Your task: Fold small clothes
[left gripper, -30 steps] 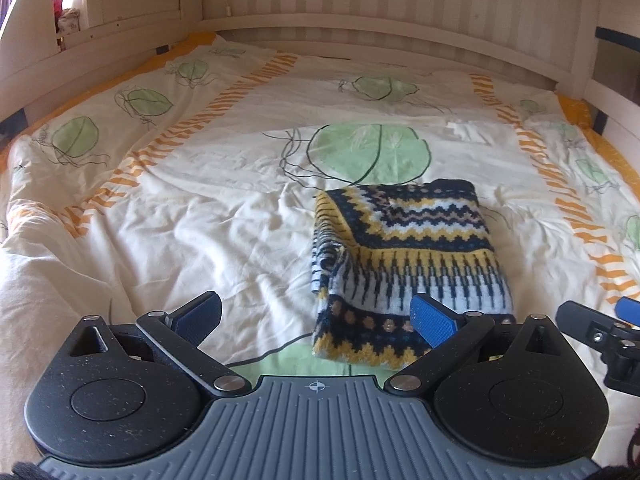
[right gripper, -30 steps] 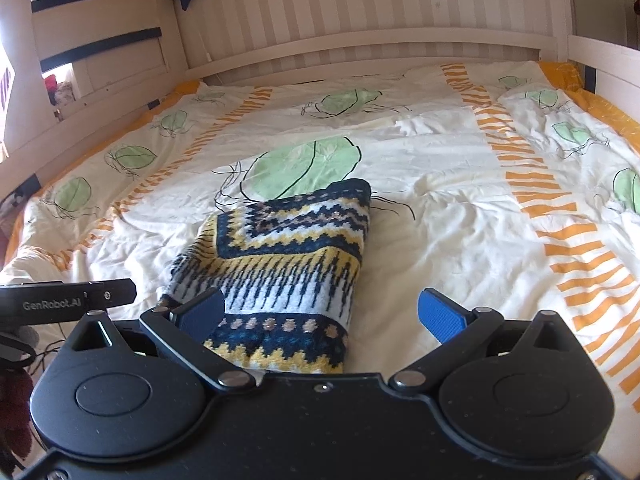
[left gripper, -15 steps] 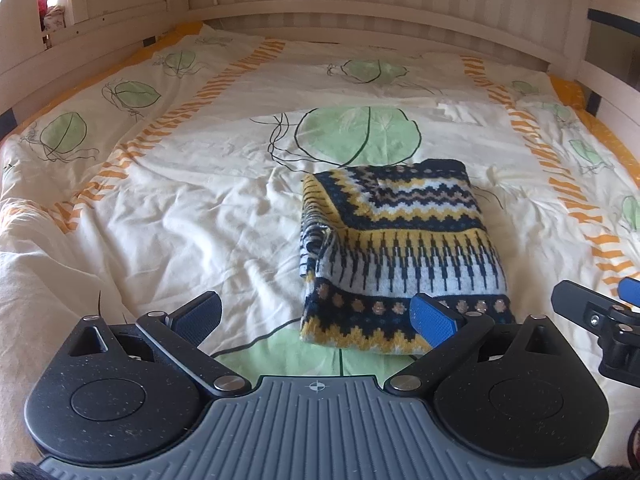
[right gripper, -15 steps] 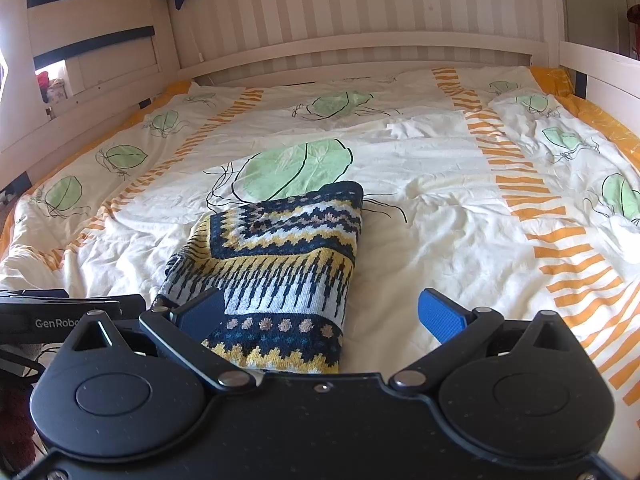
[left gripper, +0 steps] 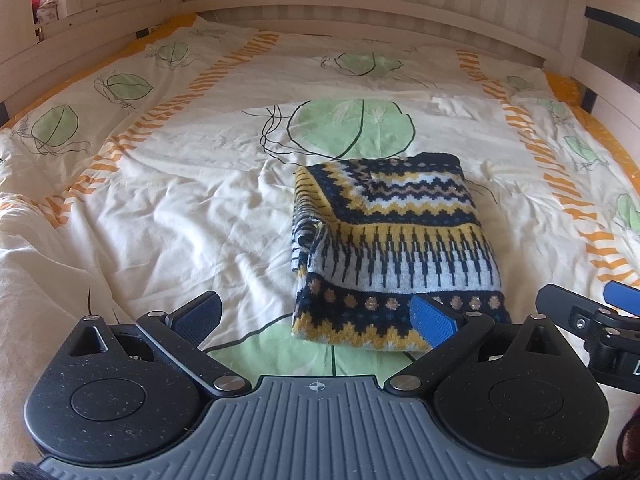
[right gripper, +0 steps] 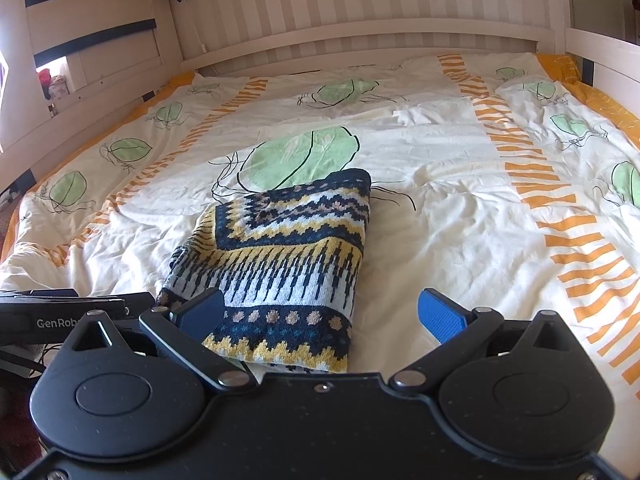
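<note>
We have the knitted sweater (left gripper: 394, 248) lying folded into a compact rectangle near the middle of the bed (left gripper: 168, 184), a little toward the near edge and resting partly on a large green leaf print of the duvet; its zigzag hem faces us and its far edge points toward the headboard (right gripper: 360, 40); the left side of the bundle looks bunched, with a loose layer peeking out, while the right side reads as a clean fold.

Our left gripper (left gripper: 316, 316) hovers just short of the near hem with its fingers (left gripper: 434, 320) spread wide and holding nothing; our right gripper (right gripper: 322, 312) sits likewise at the near hem, its fingers (right gripper: 440, 314) apart and empty, one of them over the sweater's near left corner; whether that one touches the knit we cannot tell.

We judge the folding of this piece to be essentially done, and the step in hand to be release and inspection; the next move, as we see it, calls either for tidying the bunched left side with a light pinch and tuck, or for leaving the bundle and reaching for another garment, though none shows on the bed.
</note>
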Available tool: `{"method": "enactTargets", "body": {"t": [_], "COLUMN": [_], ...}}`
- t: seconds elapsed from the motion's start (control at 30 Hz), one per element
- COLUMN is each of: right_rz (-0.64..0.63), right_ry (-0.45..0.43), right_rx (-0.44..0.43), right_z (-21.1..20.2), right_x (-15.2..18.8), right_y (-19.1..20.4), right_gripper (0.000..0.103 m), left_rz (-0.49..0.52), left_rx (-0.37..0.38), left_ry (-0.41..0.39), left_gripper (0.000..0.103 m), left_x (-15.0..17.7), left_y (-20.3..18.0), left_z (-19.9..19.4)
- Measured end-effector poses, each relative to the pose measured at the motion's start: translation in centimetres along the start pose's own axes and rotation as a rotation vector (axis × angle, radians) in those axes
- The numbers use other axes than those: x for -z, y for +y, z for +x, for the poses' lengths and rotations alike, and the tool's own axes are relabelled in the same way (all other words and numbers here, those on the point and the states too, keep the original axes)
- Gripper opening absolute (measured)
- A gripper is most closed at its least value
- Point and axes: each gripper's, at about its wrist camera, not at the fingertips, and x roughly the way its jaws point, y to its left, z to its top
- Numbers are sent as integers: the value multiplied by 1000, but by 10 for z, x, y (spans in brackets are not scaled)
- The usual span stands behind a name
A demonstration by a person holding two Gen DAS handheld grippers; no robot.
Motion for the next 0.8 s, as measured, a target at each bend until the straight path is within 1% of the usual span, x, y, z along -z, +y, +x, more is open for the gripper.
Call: {"method": "enactTargets", "body": {"t": [0.8], "right_rz": [32], "right_ry": [45], "right_rx": [-29], "right_z": [12], "right_x": [6], "right_y": [0], "right_gripper": [102], "left_rz": [3], "left_rx": [13], "left_ry": [41], "left_gripper": [102], "left_x": [3], "left_y": [-2], "left_z": [10]}}
